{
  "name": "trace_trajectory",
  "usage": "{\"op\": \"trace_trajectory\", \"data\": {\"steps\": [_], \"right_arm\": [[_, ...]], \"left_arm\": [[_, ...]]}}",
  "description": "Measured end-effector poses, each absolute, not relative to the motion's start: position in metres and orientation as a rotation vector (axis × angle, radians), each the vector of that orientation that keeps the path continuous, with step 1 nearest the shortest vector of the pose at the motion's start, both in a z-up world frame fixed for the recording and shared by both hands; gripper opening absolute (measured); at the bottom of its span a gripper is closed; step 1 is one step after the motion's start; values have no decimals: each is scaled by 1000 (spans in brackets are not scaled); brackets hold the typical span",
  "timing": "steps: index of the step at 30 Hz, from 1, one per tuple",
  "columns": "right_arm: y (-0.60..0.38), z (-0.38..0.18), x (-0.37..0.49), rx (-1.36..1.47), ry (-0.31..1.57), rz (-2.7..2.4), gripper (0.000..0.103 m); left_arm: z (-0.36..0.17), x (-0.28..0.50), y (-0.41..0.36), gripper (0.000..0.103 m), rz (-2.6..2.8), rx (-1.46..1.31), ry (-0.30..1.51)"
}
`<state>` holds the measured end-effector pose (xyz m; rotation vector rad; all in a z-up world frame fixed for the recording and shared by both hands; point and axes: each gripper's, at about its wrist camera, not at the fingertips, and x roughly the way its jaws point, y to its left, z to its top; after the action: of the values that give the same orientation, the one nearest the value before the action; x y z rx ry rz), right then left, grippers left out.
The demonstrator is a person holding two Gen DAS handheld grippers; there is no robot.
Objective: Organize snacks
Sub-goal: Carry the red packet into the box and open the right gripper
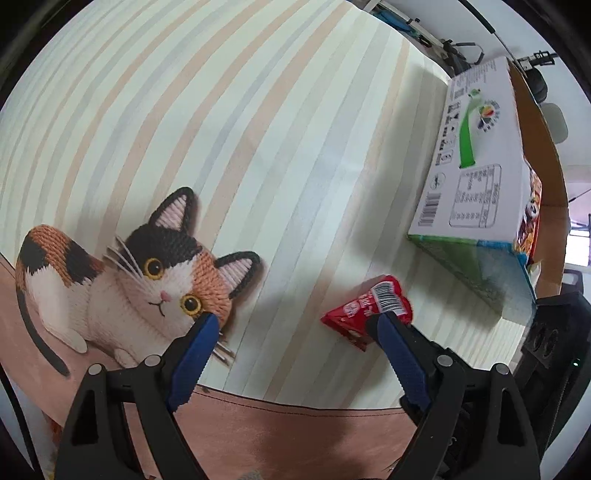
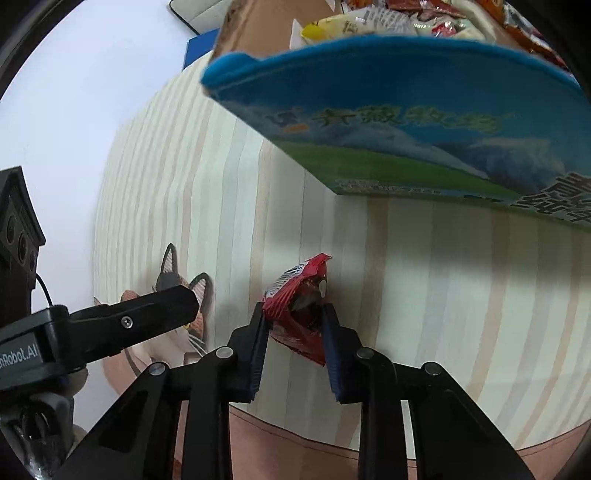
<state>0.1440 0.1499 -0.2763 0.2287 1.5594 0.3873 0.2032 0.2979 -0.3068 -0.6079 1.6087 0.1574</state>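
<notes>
A small red snack packet [image 1: 365, 312] with a barcode lies on the striped tablecloth; it also shows in the right wrist view [image 2: 299, 314]. My right gripper [image 2: 295, 317] has its two blue pads closed against the packet's sides, low at the cloth. My left gripper [image 1: 295, 325] is open and empty, its right finger [image 1: 391, 339] just beside the packet. A cardboard box [image 2: 388, 110] with blue and green print stands behind the packet, with several snack packets [image 2: 369, 18] inside. The same box [image 1: 476, 166] is at the right in the left wrist view.
A calico cat picture [image 1: 147, 273] is printed on the cloth left of the packet. The cloth's pink border [image 1: 277, 424] marks the near table edge. The left gripper's black body [image 2: 110, 328] reaches in from the left in the right wrist view.
</notes>
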Motion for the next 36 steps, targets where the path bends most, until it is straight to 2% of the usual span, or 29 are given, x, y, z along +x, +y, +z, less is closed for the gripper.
{"op": "trace_trajectory", "data": {"steps": [9, 15, 16, 17, 18, 24, 28, 36], "right_arm": [[108, -236, 126, 238, 1511, 450, 29], [53, -166, 118, 299, 1428, 474, 29], [44, -155, 120, 306, 1409, 470, 29], [33, -141, 123, 317, 1387, 463, 29], [23, -128, 127, 327, 1369, 457, 29], [-35, -64, 165, 337, 1260, 401, 29], [-54, -60, 196, 310, 1237, 336, 29], [-74, -98, 231, 312, 1285, 256, 29]], "left_arm": [[-274, 183, 249, 88, 166, -431, 1540], [-214, 185, 204, 88, 108, -312, 1400], [-202, 191, 202, 90, 90, -301, 1379], [-193, 197, 195, 98, 72, -290, 1362], [-185, 203, 190, 100, 57, -279, 1345], [-150, 251, 153, 100, 0, -234, 1259], [-149, 285, 130, 100, 10, -177, 1238], [-182, 322, 105, 100, -6, -86, 1300]]}}
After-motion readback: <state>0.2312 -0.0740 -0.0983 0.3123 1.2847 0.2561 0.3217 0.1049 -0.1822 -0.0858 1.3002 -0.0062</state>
